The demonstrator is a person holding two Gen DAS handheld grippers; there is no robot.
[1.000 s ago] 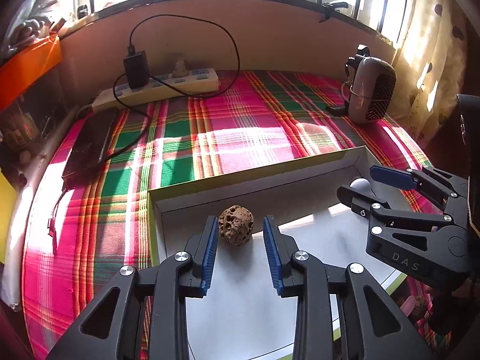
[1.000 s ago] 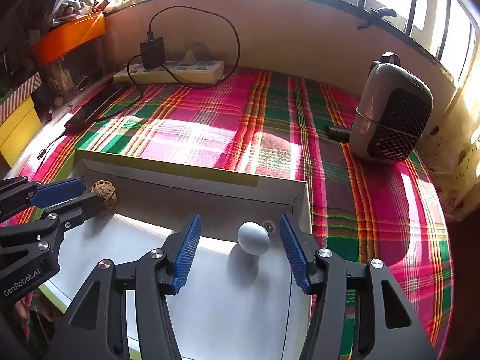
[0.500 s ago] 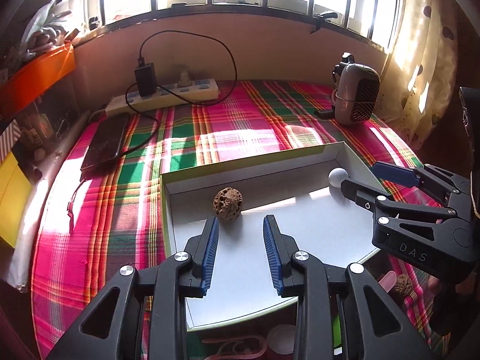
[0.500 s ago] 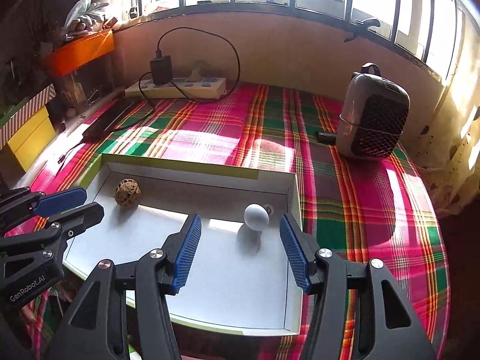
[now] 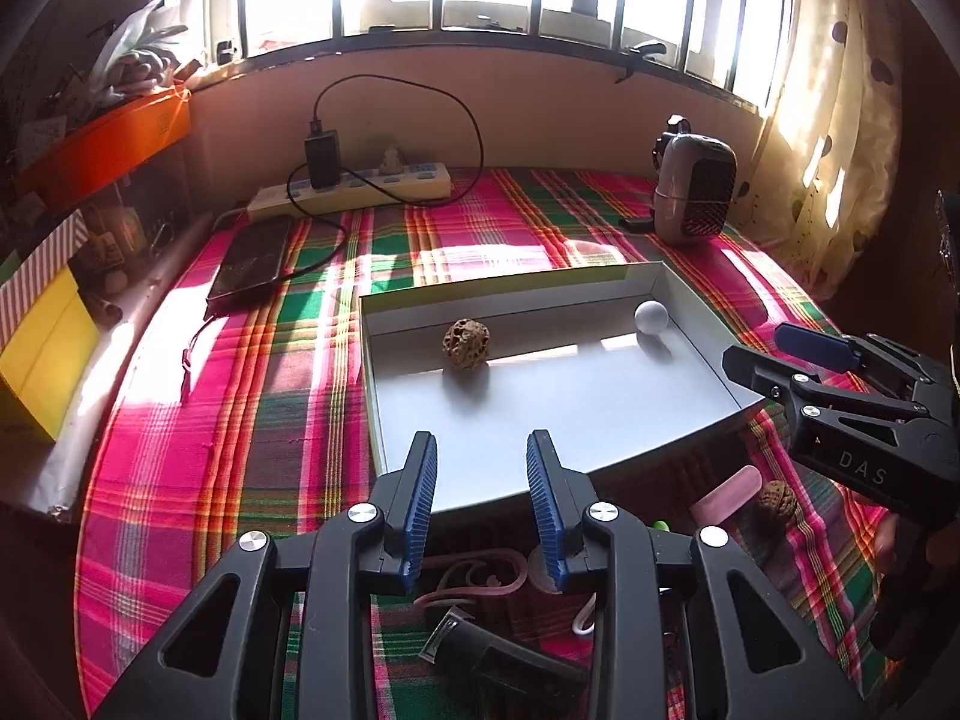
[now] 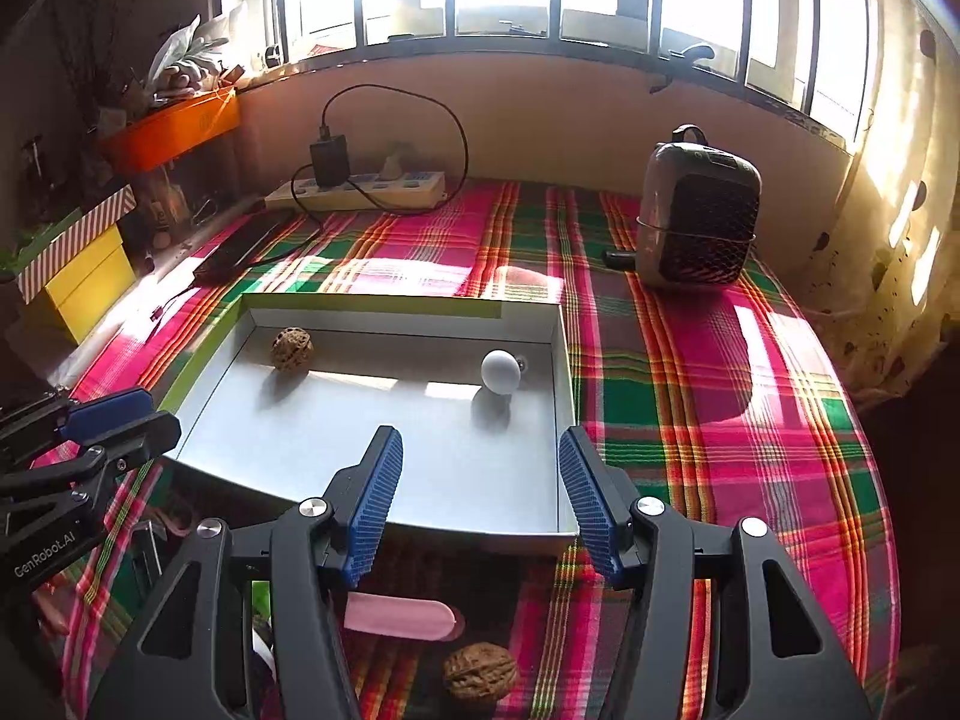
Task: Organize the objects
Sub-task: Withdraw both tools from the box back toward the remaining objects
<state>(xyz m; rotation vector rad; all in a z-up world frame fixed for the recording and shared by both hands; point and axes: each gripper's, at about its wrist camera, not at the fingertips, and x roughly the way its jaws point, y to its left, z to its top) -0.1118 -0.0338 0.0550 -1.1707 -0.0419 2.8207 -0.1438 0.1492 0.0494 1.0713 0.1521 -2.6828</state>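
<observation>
A shallow white tray [image 5: 510,288] with a green rim lies on the plaid cloth. In it rest a pitted brown nut [image 5: 466,343] at the back left and a small white ball [image 5: 651,317] at the back right corner. My left gripper [image 5: 481,438] hovers open over the tray's near edge, nothing between its blue pads. The right gripper [image 6: 480,435] is open wider, short of the ball [image 6: 500,371], and empty too. The nut [image 6: 291,348] sits well left of it. In front of the tray lie a pink oblong piece [image 6: 396,615] and a walnut [image 6: 480,672].
A power strip [image 5: 354,189] with a charger and a dark phone [image 5: 249,261] lie at the back left. A small heater [image 6: 696,222] stands at the back right. A yellow box [image 5: 42,354] sits off the left edge. A pink loop [image 5: 474,576] and a dark object [image 5: 498,660] lie under the left gripper.
Both grippers have drawn back from the tray and risen a little. The nut and ball stay where they were. The tray's near edge and the loose items before it have come into view.
</observation>
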